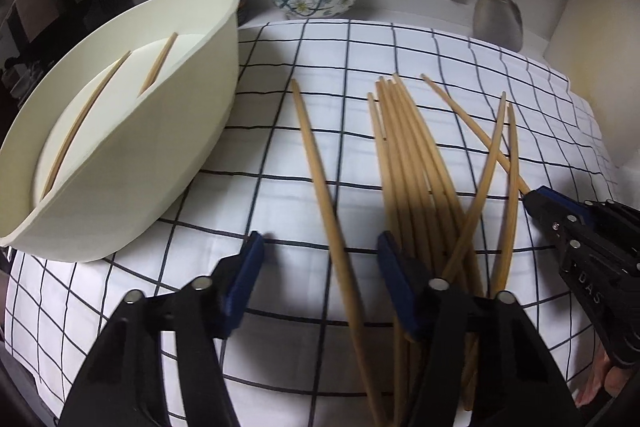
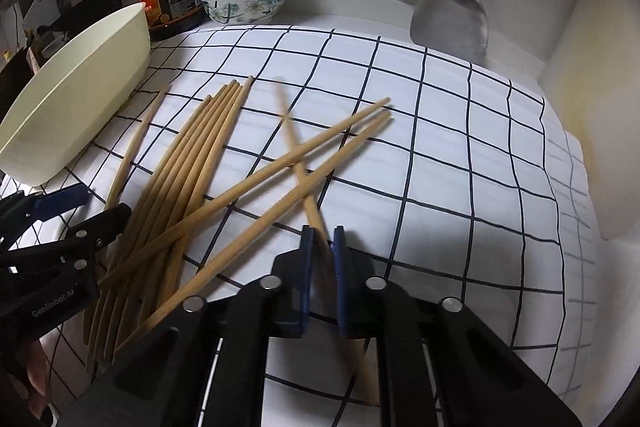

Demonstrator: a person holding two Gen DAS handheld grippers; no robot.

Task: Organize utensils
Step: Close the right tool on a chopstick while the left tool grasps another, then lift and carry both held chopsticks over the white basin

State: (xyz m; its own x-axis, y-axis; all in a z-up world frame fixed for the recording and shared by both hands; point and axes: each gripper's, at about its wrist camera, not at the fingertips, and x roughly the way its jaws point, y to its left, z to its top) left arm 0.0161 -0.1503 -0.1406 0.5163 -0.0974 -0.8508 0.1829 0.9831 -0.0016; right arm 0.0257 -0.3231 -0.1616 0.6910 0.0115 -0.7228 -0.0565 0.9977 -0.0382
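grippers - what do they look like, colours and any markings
Both the left gripper and the right gripper have black angular bodies, flat dark blue fingers and round silver pivot bolts. White lettering, "GenRobot.AI", runs along the left one's side in the right wrist view.

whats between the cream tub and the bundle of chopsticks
A single chopstick lies on the cloth between the tub and the bundle, clearest in the left wrist view.
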